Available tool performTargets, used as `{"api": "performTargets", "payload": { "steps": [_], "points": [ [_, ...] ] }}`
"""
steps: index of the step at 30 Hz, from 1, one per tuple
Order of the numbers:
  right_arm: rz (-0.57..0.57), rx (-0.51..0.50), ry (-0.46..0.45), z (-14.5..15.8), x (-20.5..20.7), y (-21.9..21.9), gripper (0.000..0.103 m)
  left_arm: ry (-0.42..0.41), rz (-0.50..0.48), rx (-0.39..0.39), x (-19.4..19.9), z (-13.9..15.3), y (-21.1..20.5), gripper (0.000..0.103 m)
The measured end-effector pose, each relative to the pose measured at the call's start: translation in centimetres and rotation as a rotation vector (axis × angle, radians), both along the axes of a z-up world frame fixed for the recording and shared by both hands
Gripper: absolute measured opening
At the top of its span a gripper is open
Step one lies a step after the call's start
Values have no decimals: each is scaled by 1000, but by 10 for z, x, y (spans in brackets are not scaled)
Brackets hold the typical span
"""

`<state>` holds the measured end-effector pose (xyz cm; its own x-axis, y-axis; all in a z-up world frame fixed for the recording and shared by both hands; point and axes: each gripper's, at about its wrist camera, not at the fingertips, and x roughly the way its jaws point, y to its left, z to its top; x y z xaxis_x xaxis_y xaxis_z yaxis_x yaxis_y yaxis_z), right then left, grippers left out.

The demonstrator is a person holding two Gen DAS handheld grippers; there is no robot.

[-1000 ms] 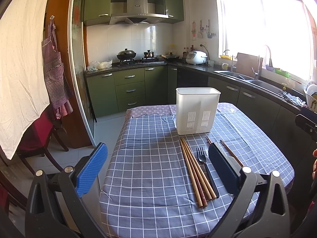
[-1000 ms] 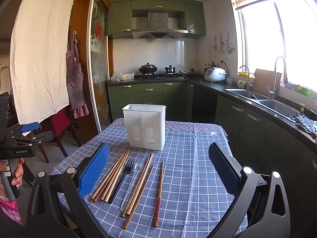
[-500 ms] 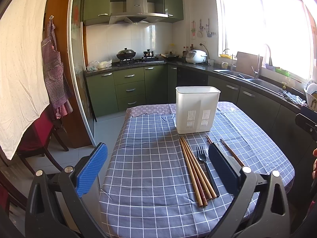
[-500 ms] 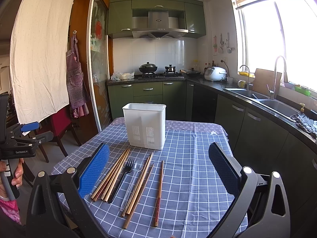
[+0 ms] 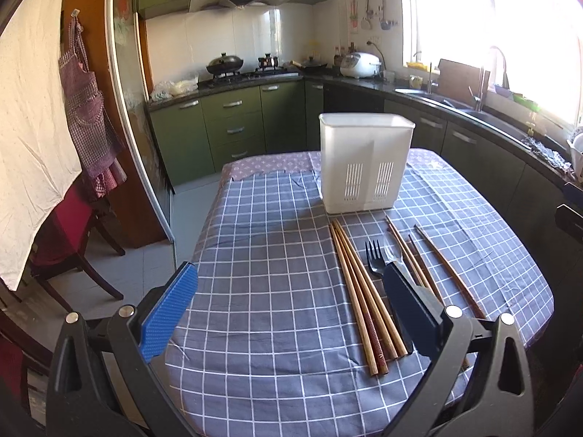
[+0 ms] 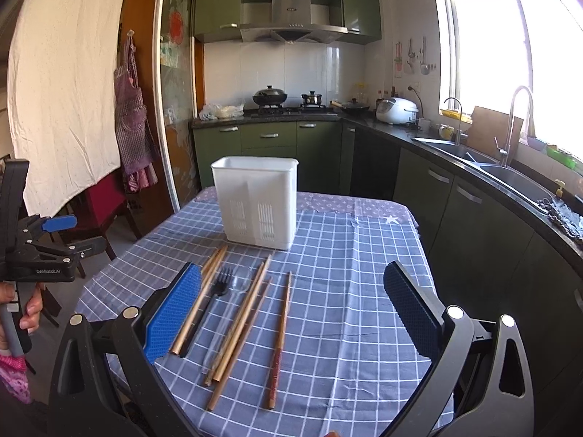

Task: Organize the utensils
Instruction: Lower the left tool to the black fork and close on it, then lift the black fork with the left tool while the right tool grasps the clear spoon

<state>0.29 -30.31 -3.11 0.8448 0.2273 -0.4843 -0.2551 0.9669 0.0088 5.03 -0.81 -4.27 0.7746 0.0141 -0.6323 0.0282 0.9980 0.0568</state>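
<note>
A white slotted utensil holder [image 5: 365, 162] [image 6: 258, 200] stands upright on the checked tablecloth [image 5: 277, 262] [image 6: 346, 291]. In front of it lie several wooden chopsticks [image 5: 362, 298] [image 6: 242, 322], a black plastic fork [image 5: 375, 260] [image 6: 215, 293] and a clear plastic spoon [image 5: 392, 249] [image 6: 233, 302]. My left gripper [image 5: 288, 309] hovers open over the table's near left edge, its right pad above the fork handle. My right gripper [image 6: 291, 309] hovers open over the utensils with nothing between its fingers. The left gripper's body [image 6: 32, 255] shows at the left of the right wrist view, held by a hand.
Green kitchen cabinets, a stove with pots [image 6: 269, 96] and a rice cooker [image 6: 396, 110] line the back wall. A sink with tap [image 6: 510, 134] runs along the right. A red chair [image 5: 62, 240] and a hanging apron [image 5: 87, 116] stand left of the table.
Both grippers have moved forward and tipped downward, so the table and utensils sit higher and nearer in view. Both stay open; nothing on the table has moved.
</note>
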Motion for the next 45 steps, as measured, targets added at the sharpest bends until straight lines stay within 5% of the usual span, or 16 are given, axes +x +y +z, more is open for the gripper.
{"api": "performTargets", "payload": {
  "steps": [6,9,12,17,21,28,45],
  "points": [
    [-17,20,149,-34,48,-24,99,205,-55,-95,50,-34,-16,97],
    [-65,80,316,-53,79,-42,99,288,-84,-109,72,-46,-31,96],
    [-52,129,387,-66,98,-51,97,363,-131,-130,88,-53,-49,85],
    [-67,94,411,-72,110,-54,86,431,-175,-84,104,-63,-81,70],
    [-67,68,424,-74,113,-49,78,520,-179,-80,114,-78,-93,48],
    [-57,48,430,-76,112,-45,76,622,-145,-120,127,-96,-97,20],
    [-32,26,427,-74,114,-33,72,637,-127,-105,145,-108,-109,9]
  ]
}}
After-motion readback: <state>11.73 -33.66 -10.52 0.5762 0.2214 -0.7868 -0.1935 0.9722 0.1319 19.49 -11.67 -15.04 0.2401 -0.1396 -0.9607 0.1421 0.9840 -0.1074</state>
